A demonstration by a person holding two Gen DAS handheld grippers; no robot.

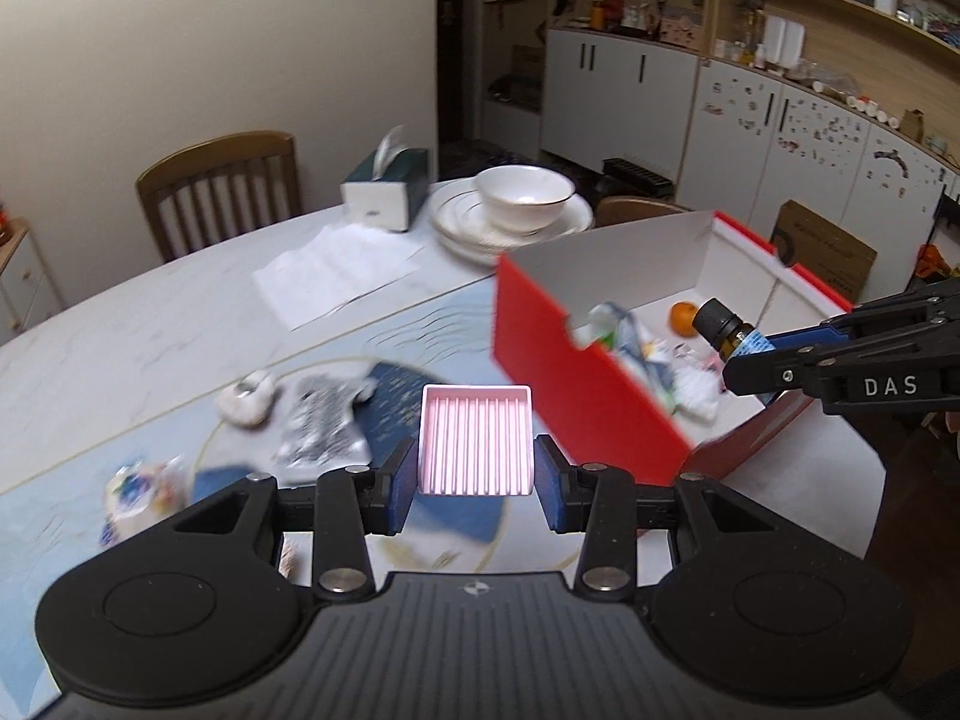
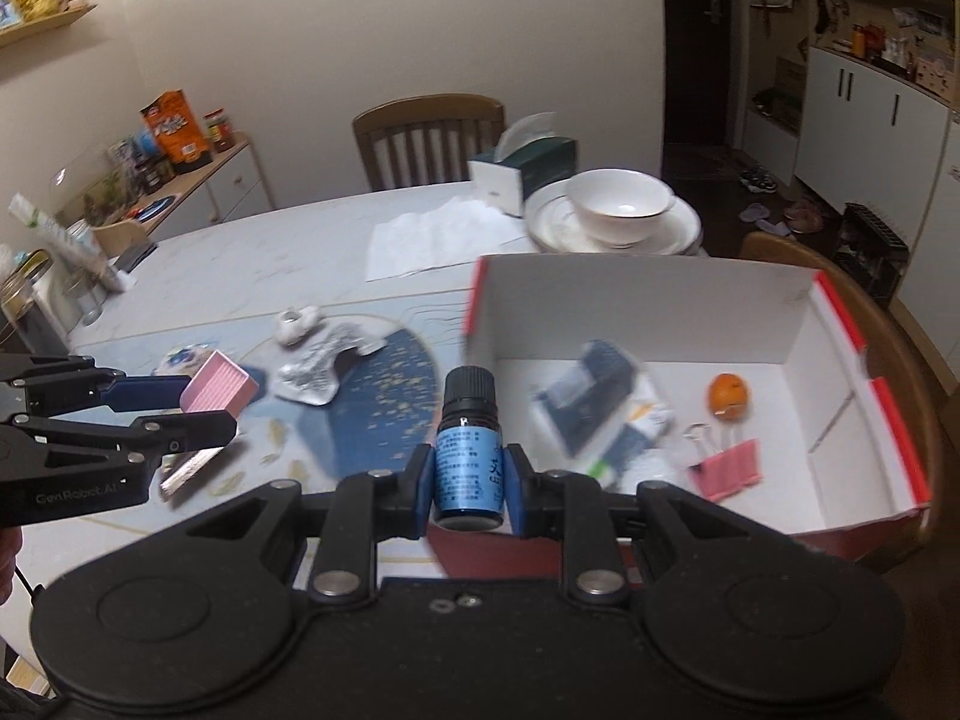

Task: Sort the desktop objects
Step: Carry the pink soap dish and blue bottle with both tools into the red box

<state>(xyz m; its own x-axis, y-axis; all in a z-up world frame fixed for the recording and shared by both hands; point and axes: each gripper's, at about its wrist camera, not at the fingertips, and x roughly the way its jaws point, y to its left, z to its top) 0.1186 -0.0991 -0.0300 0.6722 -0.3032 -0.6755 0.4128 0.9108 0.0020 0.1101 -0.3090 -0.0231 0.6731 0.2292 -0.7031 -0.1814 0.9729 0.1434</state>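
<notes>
Carrying two items toward the red box (image 2: 852, 330) looks like the step in hand. The right gripper (image 2: 468, 468) has its jaws clamped on a small dark bottle with a blue label (image 2: 469, 456), held above the near left corner of the box. The left gripper (image 1: 475, 474) has its jaws clamped on a pink ridged tray (image 1: 477, 441), held above the blue mat (image 1: 390, 408), left of the box.

Next, I judge, the bottle needs to travel right over the near wall and be let go on the bare white floor; the tray then follows.

Already inside lie an orange fruit (image 2: 729, 394), a pink binder clip (image 2: 729, 468) and a blurred packet (image 2: 591, 402), so free floor is at the far right.

On the mat a crumpled foil wrapper (image 2: 327, 363) and a small white figurine (image 2: 297, 324) await sorting. Farther off stand a tissue box (image 2: 528, 171), a bowl on stacked plates (image 2: 621, 204) and a paper sheet (image 2: 438, 234).
</notes>
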